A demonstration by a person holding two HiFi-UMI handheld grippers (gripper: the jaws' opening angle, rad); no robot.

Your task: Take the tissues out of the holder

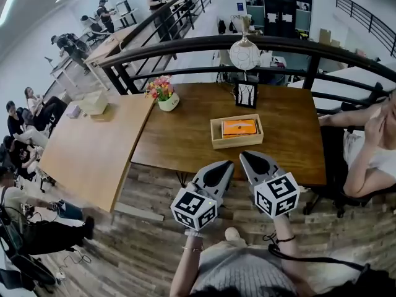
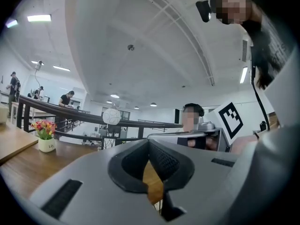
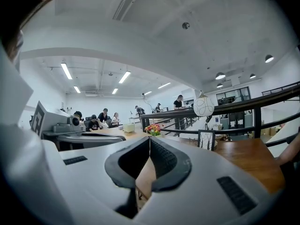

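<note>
A shallow wooden holder [image 1: 213, 140] stands near the middle of the dark wooden table [image 1: 185, 138], with an orange tissue pack [image 1: 239, 127] lying in it. My left gripper [image 1: 224, 168] and right gripper [image 1: 249, 160] hang side by side in front of the table's near edge, below the holder and apart from it. Both point toward the table with jaws shut and nothing between them. In the left gripper view my left gripper [image 2: 149, 142] has its jaw tips meeting; in the right gripper view my right gripper [image 3: 149, 139] stands the same. Neither gripper view shows the holder.
A flower pot [image 1: 164, 95] stands at the table's far left corner and a small black picture frame [image 1: 245, 94] at its far edge. A lighter table [image 1: 93, 147] adjoins on the left. A black railing [image 1: 260, 44] runs behind. A seated person [image 1: 371, 147] is at the right.
</note>
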